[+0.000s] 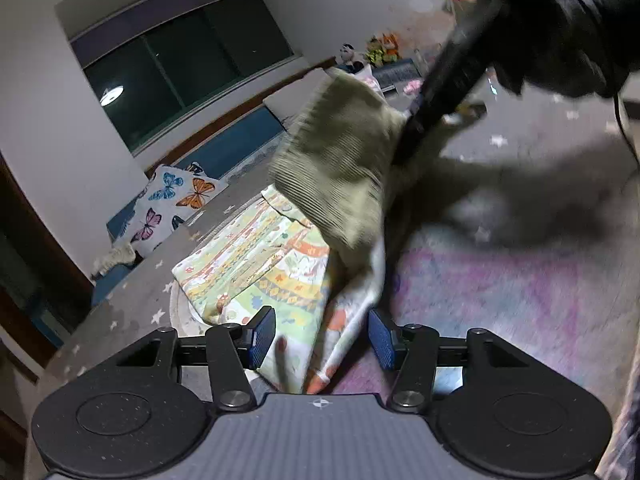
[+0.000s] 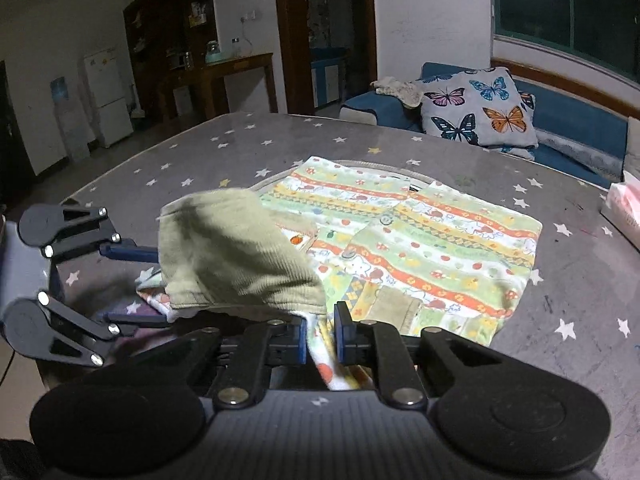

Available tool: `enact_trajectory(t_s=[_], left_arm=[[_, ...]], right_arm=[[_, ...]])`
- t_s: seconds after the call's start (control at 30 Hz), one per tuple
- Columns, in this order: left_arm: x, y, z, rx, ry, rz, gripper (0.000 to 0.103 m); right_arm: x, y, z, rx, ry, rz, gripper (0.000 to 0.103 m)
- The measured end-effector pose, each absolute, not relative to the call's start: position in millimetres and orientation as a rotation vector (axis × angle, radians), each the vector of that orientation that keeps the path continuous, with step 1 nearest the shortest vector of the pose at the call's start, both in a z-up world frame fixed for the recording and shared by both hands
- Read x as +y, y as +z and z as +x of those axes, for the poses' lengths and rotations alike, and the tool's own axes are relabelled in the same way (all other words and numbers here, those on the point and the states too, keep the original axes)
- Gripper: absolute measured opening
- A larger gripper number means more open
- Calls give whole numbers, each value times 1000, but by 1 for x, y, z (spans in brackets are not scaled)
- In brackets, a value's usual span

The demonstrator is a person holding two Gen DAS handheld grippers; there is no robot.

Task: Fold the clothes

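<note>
A small patterned garment (image 2: 432, 240) with orange, yellow and green stripes lies flat on the grey star-print table (image 2: 192, 160). Its olive ribbed lining (image 2: 224, 252) is turned up over the near left part. My right gripper (image 2: 322, 330) is shut on the garment's near edge, cloth pinched between its blue pads. My left gripper (image 1: 322, 334) stands open around a hanging fold of the same garment (image 1: 280, 276), pads apart from the cloth. It also shows in the right wrist view (image 2: 132, 280) at the left. The right gripper (image 1: 448, 92) crosses the top of the left wrist view, blurred.
A butterfly-print cushion (image 2: 476, 108) lies on a blue sofa (image 2: 576, 128) behind the table. A pink pack (image 2: 624, 204) sits at the table's right edge. A pink-purple mat (image 1: 500, 292) shows under the left gripper. Toys (image 1: 380, 50) stand by the far wall.
</note>
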State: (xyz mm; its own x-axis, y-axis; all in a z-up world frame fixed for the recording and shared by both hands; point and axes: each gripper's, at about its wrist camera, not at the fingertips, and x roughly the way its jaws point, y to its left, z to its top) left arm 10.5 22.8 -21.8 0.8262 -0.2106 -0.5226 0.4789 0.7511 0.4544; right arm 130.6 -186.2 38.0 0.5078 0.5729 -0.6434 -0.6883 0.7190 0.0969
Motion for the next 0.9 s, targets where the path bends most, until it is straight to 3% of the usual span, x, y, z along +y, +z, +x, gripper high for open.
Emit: enact_trajectory(t_s=[0.23, 0.3, 0.33, 0.37, 0.9], left_arm=[[24, -29, 15, 449, -377, 651, 53], [30, -30, 19, 452, -356, 653, 33], [33, -28, 20, 455, -351, 648, 19], [36, -27, 22, 457, -347, 642, 12], [51, 48, -81, 428, -435, 530, 8]], right_arm=[[-186, 40, 137, 701, 750, -155, 12], [-186, 40, 135, 696, 745, -167, 11], [-186, 39, 133, 691, 744, -173, 10], [-186, 39, 131, 685, 742, -179, 10], [-224, 80, 27, 653, 870, -232, 5]])
